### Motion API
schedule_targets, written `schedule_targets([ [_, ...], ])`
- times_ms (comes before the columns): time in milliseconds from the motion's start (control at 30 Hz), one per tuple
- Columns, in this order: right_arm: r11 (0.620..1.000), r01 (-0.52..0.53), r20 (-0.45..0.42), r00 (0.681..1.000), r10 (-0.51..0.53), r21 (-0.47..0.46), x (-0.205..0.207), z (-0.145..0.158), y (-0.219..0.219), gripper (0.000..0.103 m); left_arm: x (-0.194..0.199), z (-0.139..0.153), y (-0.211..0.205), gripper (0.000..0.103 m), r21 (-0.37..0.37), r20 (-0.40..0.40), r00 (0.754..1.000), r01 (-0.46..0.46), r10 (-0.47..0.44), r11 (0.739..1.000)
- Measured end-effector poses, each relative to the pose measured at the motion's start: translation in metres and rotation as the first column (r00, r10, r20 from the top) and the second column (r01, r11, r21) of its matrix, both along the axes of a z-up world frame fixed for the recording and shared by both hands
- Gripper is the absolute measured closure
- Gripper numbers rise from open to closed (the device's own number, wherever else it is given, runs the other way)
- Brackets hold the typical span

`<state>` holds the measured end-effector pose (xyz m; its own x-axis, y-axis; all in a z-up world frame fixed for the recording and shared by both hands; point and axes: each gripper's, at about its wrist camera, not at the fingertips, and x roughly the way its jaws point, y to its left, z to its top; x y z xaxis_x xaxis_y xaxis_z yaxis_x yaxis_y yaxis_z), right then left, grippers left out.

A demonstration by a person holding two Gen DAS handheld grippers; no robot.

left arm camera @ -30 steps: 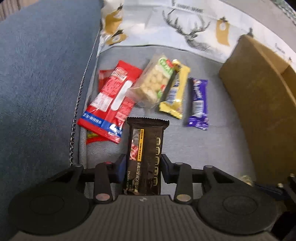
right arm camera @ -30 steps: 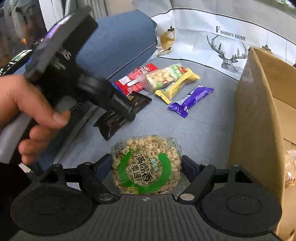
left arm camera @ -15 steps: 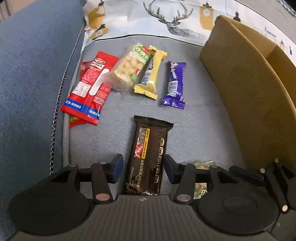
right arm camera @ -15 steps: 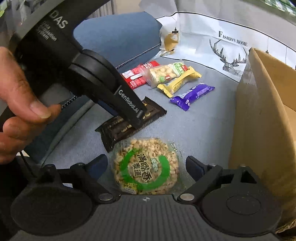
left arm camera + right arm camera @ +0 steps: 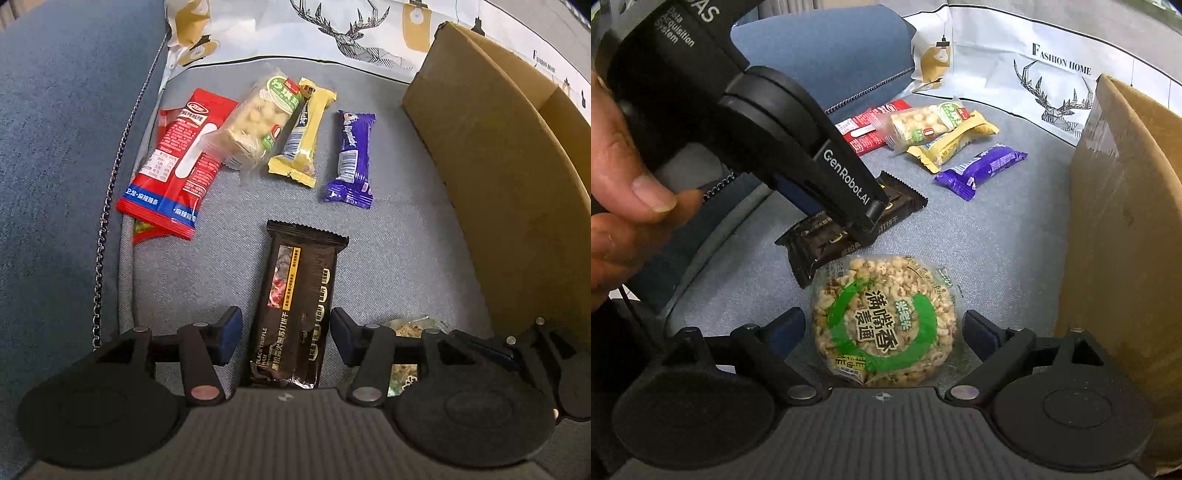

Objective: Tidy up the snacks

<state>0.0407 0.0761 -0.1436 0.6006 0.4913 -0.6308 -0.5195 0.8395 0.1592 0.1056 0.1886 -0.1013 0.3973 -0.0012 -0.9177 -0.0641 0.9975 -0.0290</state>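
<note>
A dark brown truffle-ham cracker bar (image 5: 295, 314) lies on the grey cushion between the pads of my open left gripper (image 5: 286, 334), not clamped. It also shows in the right wrist view (image 5: 831, 236) under the left gripper's body (image 5: 798, 147). A round green-labelled puffed grain cake (image 5: 884, 319) lies between the spread fingers of my open right gripper (image 5: 884, 328), with gaps on both sides. Further back lie a red packet (image 5: 177, 166), a clear pack of puffed balls (image 5: 258, 123), a yellow bar (image 5: 301, 134) and a purple bar (image 5: 351, 158).
A brown cardboard box (image 5: 491, 147) stands along the right, also in the right wrist view (image 5: 1123, 221). A blue sofa arm (image 5: 55, 147) with a zipper rises on the left. A white deer-print cushion (image 5: 351, 29) stands at the back.
Both grippers have opened: the left released the dark bar, the right released the grain cake, both now lying on the cushion. The left gripper moved right, toward the box and the right gripper.
</note>
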Motion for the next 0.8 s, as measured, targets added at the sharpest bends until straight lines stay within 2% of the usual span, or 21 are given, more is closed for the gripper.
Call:
schedule_targets([
  [300,1.0,-0.004,0.003,1.0,0.004,0.006,0.0,0.0,0.0,0.019,0.001,-0.002,-0.004,0.046,0.008,-0.007,1.0,0.013,-0.013,1.0],
  [467,1.0,0.02,0.024,1.0,-0.02,0.022,-0.003,0.004,-0.005,0.021,0.001,-0.001,-0.004,0.059,0.001,-0.002,1.0,0.011,-0.011,1.0],
  [667,0.998,0.052,0.028,0.998,-0.054,0.038,-0.003,0.007,-0.012,0.021,0.001,0.002,0.003,0.059,-0.006,0.007,1.0,-0.029,0.029,1.0],
  [800,0.998,0.054,0.007,0.999,-0.054,0.02,0.0,0.004,-0.01,0.02,0.002,0.0,0.001,0.059,-0.008,-0.004,1.0,-0.017,0.017,1.0],
])
